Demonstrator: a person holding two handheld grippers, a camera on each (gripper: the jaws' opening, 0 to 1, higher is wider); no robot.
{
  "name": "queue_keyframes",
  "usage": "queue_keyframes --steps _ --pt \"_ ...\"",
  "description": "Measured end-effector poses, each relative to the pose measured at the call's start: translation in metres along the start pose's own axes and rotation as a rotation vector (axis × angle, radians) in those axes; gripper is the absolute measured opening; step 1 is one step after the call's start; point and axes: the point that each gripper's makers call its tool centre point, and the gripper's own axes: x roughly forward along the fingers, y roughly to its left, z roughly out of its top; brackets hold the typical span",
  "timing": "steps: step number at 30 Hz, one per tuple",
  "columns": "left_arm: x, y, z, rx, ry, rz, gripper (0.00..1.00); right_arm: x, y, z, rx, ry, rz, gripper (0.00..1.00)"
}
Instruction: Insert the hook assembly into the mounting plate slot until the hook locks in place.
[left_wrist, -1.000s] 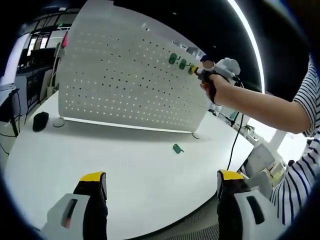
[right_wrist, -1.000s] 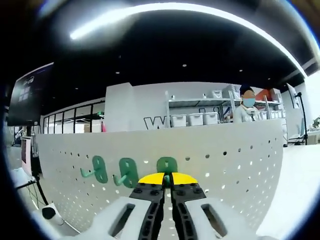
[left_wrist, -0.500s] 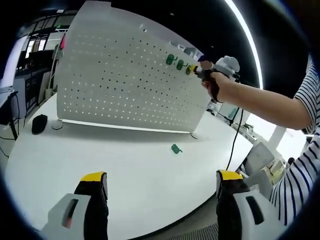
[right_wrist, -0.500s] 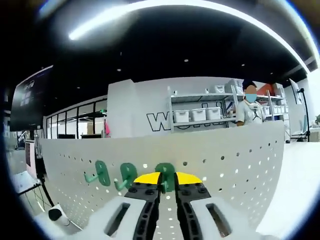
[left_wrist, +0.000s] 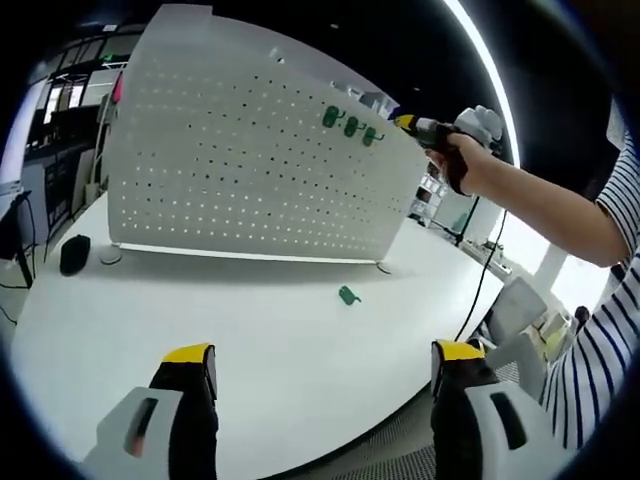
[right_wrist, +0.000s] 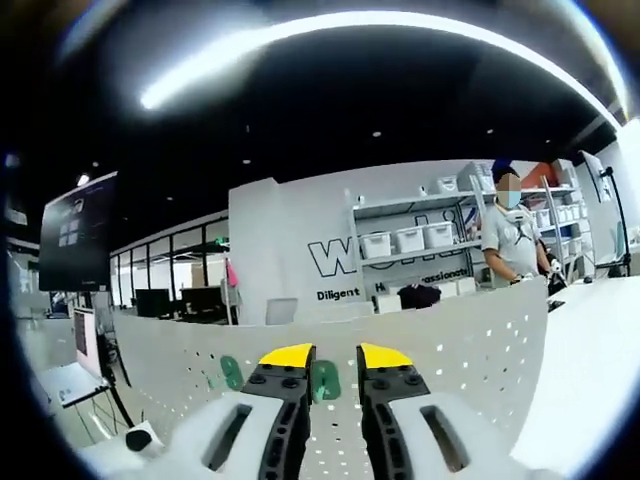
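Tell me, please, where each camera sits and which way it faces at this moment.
Left gripper view: rides low over the white table, facing the pegboard; own open gripper below, the person's arm holding the right gripper beside the hooks.
Right gripper view: high at the pegboard's top edge, own open gripper before a green hook.
Shared: pegboard, hooks.

White table (left_wrist: 250, 330), dark ceiling (right_wrist: 330, 100), shelving (right_wrist: 410, 240)
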Motion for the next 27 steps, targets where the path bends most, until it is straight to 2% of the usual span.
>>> queue_keyframes --steps 6,11,19,27 --pt "-0.001 -0.002 0.001 0.016 -0.006 -0.003 0.9 -0.027 -0.007 -0.008 -0.001 0.029 0.0 0.15" --pt "-0.001 -0.004 0.0 0.024 -0.001 -0.008 0.9 -0.05 -0.011 -0.017 -0.041 0.054 0.007 0.15" --pt "-0.001 -0.006 -0.002 0.042 0.008 -0.017 0.89 -0.089 -0.017 -0.055 -0.06 0.147 0.009 0.15" --pt "0.0 -0.007 -0.004 0.052 0.022 -0.019 0.88 -0.129 -0.007 -0.093 -0.102 0.242 0.053 0.15"
